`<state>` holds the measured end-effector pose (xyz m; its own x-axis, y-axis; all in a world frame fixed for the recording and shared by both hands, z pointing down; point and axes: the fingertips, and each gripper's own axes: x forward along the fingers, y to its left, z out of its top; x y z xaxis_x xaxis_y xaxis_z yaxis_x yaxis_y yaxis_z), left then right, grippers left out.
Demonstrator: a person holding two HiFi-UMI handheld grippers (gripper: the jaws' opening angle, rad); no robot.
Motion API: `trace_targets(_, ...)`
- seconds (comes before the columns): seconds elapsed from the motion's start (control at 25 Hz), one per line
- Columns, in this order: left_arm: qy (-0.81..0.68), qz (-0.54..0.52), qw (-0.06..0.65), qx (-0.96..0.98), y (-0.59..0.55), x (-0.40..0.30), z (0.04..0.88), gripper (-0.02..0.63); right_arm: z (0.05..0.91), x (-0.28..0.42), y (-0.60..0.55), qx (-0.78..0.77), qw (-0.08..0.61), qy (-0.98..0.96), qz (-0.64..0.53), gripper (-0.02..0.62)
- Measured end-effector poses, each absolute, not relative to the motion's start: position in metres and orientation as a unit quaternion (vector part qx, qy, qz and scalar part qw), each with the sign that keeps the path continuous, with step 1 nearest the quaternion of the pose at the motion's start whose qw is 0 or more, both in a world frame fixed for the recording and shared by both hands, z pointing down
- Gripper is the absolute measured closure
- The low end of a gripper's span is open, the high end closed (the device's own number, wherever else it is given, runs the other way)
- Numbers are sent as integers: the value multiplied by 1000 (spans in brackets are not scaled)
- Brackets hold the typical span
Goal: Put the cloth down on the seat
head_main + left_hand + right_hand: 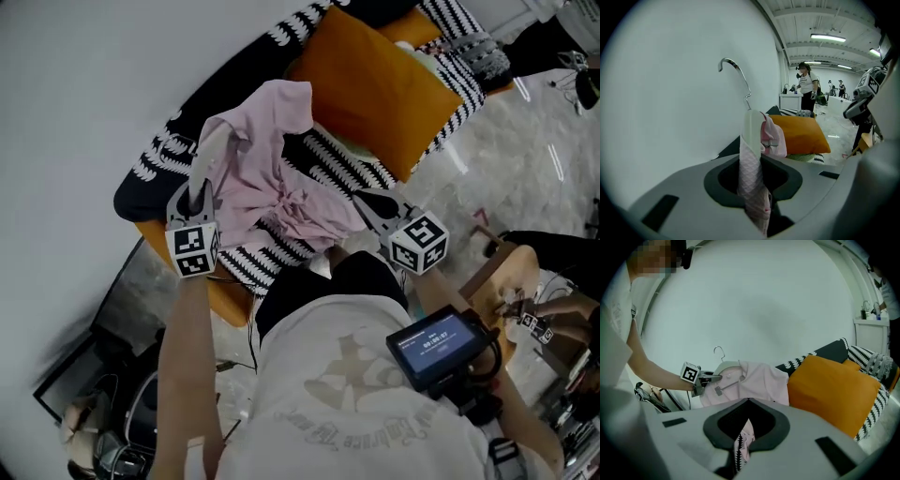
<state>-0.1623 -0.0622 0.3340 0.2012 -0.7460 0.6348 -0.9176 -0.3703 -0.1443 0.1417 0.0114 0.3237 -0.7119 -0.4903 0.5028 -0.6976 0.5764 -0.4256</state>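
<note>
Cloth (277, 169) on hanger (214, 142), in left gripper (196, 194) and right gripper (364, 203)

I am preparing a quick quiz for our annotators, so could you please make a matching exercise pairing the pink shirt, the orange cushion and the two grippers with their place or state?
Things:
1. pink shirt
2. orange cushion
3. left gripper
4. right gripper

Places or states:
a. resting on the patterned throw
b. shut on the shirt's lower edge
c. hung on the white hanger
d. shut on the hanger's cloth-covered end

Pairs: 1-c, 2-a, 3-d, 4-b.
</note>
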Motion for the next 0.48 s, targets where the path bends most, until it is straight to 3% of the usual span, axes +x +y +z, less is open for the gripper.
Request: trace_targets(0.48,-508,362,161,765,-78,-214,441,512,372,88,55,337,205,-852,343,580)
